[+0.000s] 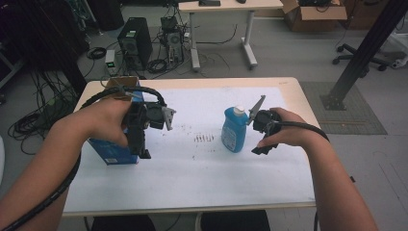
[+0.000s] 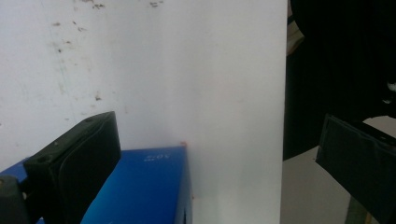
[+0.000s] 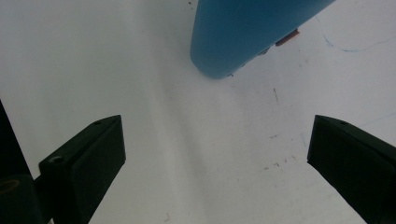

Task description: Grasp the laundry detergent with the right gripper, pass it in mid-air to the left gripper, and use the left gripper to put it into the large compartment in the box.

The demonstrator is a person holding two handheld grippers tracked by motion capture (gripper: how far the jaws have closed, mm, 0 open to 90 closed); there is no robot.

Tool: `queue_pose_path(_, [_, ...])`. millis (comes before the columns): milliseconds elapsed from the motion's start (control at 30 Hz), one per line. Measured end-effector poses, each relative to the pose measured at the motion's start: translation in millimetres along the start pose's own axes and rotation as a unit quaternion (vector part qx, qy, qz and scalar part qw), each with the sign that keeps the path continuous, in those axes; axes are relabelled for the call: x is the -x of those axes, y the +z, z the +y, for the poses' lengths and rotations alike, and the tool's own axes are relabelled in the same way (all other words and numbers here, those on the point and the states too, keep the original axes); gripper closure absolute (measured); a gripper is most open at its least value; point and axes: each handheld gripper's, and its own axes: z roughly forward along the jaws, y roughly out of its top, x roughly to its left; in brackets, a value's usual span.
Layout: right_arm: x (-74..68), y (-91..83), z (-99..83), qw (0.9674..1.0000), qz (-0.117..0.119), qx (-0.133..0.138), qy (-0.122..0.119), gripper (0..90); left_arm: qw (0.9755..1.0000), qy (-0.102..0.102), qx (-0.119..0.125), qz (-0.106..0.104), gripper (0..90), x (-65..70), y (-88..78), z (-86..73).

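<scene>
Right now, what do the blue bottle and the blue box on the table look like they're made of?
The blue bottle looks like translucent plastic holding blue liquid: smooth, slightly glossy wall, rounded base and a white cap. The blue box looks like printed cardboard with a smooth, faintly shiny coating: flat faces, sharp folded edges, small white print, and brown flaps open at its top in the high view. Both are judged by look alone.

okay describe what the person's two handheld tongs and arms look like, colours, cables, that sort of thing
Both tongs are black, blocky devices. The left tongs carry a grey three-cornered plate and trail a thick black ribbed cable along the forearm. The right tongs bear a similar grey plate and a black cable. Each has two flat, rectangular black pads. The forearms are bare, no sleeves visible.
</scene>
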Motion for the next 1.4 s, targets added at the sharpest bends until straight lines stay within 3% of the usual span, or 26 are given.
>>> queue_pose_path(333, [-5.4,9.4,-3.9,0.9985,0.004,0.047,0.027,3.7,0.9999,-0.003,-0.007,-0.009,0.2,-2.0,2.8,1.8])
queue_pose_path(667, [-8.0,14.1,-9.9,0.9966,0.004,0.070,0.044,3.5,0.9999,0.001,-0.006,-0.009,0.2,-3.4,4.6,6.2])
queue_pose_path(833, [-8.1,17.1,-12.0,0.9932,0.009,0.099,0.060,3.5,0.9999,0.001,-0.008,-0.008,0.2,-3.3,2.4,6.7])
queue_pose_path(967, [-7.6,21.7,-15.1,0.9886,0.013,0.125,0.083,3.6,0.9999,-0.002,-0.012,-0.012,0.2,-3.0,2.3,7.0])
queue_pose_path(1067, [-7.0,26.4,-18.3,0.9831,0.015,0.151,0.102,3.3,0.9998,-0.002,-0.013,-0.015,0.2,-3.0,3.5,7.8])
queue_pose_path(1200, [-6.5,29.9,-20.5,0.9806,0.014,0.160,0.112,3.2,0.9998,-0.002,-0.014,-0.016,0.2,-2.3,4.5,9.3])
queue_pose_path(1233, [-6.1,31.5,-21.6,0.9778,0.013,0.170,0.122,3.0,0.9998,0.001,-0.013,-0.013,0.2,-1.9,4.0,10.2])
queue_pose_path(1267, [-6.1,31.5,-21.6,0.9778,0.013,0.170,0.122,3.0,0.9998,0.001,-0.013,-0.013,0.2,-1.9,4.0,10.2])
queue_pose_path(1333, [-6.0,32.8,-22.3,0.9732,0.014,0.186,0.134,2.9,0.9998,0.002,-0.015,-0.011,0.2,-1.8,2.8,10.6])
queue_pose_path(1400, [-6.4,34.2,-22.6,0.9710,0.015,0.195,0.137,2.9,0.9999,0.002,-0.014,-0.008,0.2,-1.6,2.2,10.6])
